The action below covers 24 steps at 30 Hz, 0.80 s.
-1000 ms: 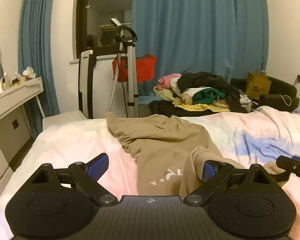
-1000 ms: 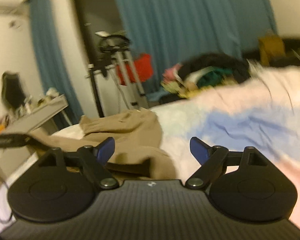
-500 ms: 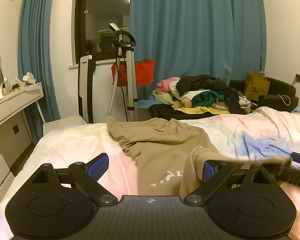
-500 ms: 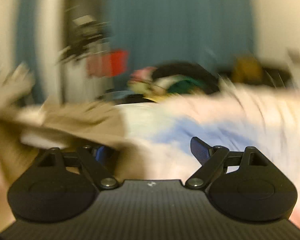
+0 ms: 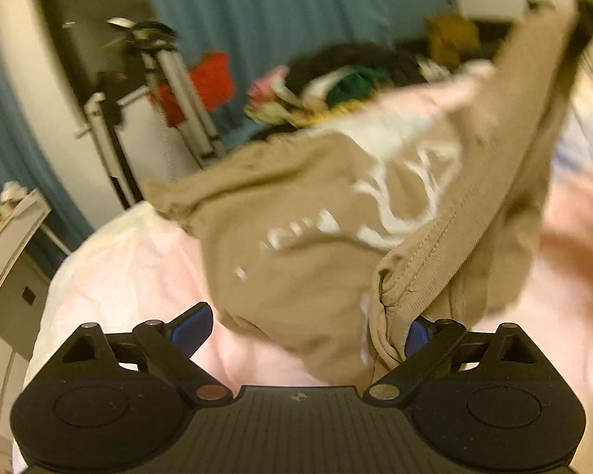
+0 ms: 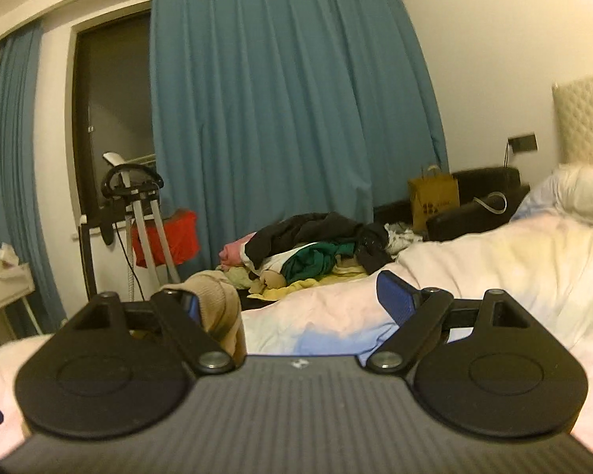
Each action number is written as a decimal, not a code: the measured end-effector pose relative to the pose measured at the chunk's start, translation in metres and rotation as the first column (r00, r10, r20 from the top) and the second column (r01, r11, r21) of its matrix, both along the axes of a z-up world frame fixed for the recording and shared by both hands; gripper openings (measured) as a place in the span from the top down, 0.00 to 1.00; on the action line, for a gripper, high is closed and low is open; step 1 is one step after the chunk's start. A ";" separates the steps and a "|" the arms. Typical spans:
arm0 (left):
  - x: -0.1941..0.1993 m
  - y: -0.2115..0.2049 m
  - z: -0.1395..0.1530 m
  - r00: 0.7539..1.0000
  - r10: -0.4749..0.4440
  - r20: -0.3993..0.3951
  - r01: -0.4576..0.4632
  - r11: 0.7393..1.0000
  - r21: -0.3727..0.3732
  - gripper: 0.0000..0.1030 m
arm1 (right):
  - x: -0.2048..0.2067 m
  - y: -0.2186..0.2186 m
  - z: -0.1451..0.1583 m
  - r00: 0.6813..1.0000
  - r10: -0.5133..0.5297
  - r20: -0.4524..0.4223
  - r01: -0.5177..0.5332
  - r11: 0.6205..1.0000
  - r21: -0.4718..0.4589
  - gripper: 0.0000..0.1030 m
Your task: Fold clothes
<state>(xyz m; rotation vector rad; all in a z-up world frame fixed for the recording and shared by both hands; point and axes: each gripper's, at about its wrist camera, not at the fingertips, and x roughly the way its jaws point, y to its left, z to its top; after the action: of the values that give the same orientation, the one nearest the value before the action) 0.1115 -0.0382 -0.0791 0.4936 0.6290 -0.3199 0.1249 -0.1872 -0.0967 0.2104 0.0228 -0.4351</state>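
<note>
A tan sweatshirt with white lettering is lifted off the pink and white bed. Its ribbed hem is stretched taut from my left gripper up toward the upper right of the left wrist view. My left gripper stands wide open, with a bunch of the hem hooked over its right fingertip. My right gripper also stands wide open, with a tan ribbed cuff draped over its left fingertip. The rest of the sweatshirt is hidden from the right wrist view.
A pile of mixed clothes lies beyond the bed's far edge. A clothes steamer on a stand and blue curtains are behind. A white desk stands at the left. A paper bag sits on a dark couch.
The sweatshirt has been lifted and stretched between the two grippers, showing its lettering. The left view has tilted and turned. The right gripper has risen and now carries the cuff on its left finger.
</note>
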 end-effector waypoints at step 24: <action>0.003 0.046 -0.002 0.954 0.266 -0.140 -0.276 0.959 -0.060 0.03 | 0.047 -0.011 -0.064 0.881 0.012 -0.474 0.027 0.997 0.075 0.18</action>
<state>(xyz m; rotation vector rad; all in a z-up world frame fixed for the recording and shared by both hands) 0.1146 0.0074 -0.0809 0.3067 0.7995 -0.1160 0.1720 -0.1980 -0.1604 0.1782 0.5243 -0.4864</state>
